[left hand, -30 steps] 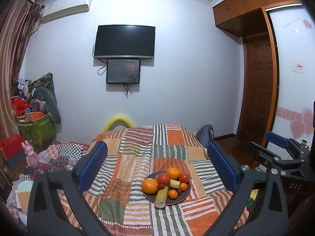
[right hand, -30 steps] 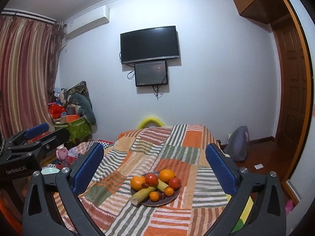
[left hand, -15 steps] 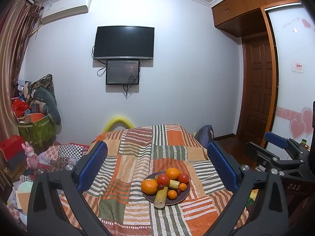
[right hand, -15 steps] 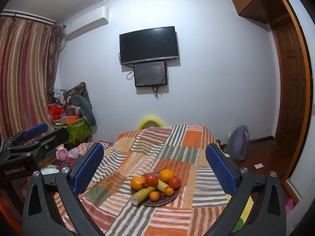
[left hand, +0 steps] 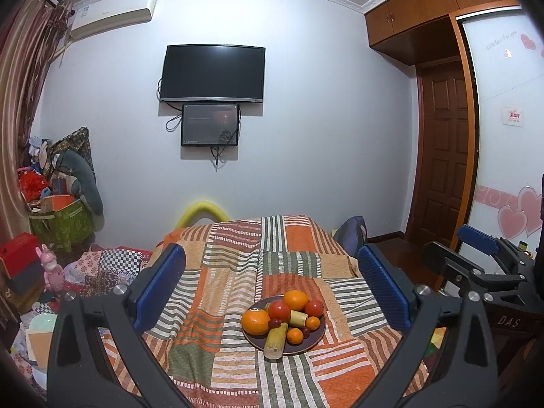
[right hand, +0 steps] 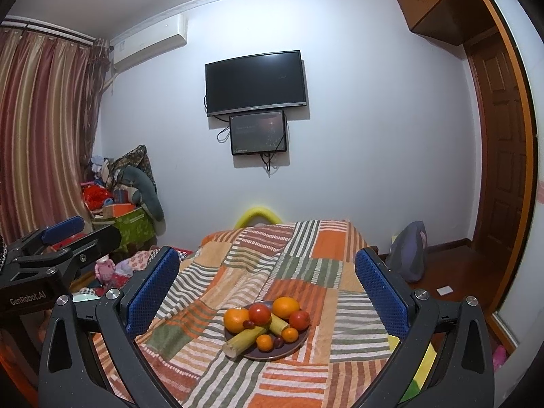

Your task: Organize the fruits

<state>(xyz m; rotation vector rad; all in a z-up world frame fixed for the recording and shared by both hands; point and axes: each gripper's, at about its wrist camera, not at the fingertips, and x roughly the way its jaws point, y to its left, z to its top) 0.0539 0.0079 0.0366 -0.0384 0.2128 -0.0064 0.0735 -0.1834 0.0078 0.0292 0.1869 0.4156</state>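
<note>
Hanging on the far wall are a dark television (left hand: 212,73) and a smaller screen (left hand: 209,124) under it, with an air conditioner (left hand: 112,12) high at the left and a wooden door (left hand: 442,153) at the right. Clutter and a green box (left hand: 61,226) fill the left corner beside the curtain (right hand: 40,129). A striped patchwork cloth (left hand: 238,272) covers the table, and nothing lies between the grippers and the plate (left hand: 314,341). The plate holds two oranges, two tomatoes, small tangerines, dark grapes and two pale cane sticks (left hand: 276,338). The left gripper (left hand: 272,285) and right gripper (right hand: 267,285) hover short of the plate, jaws spread wide, holding nothing
</note>
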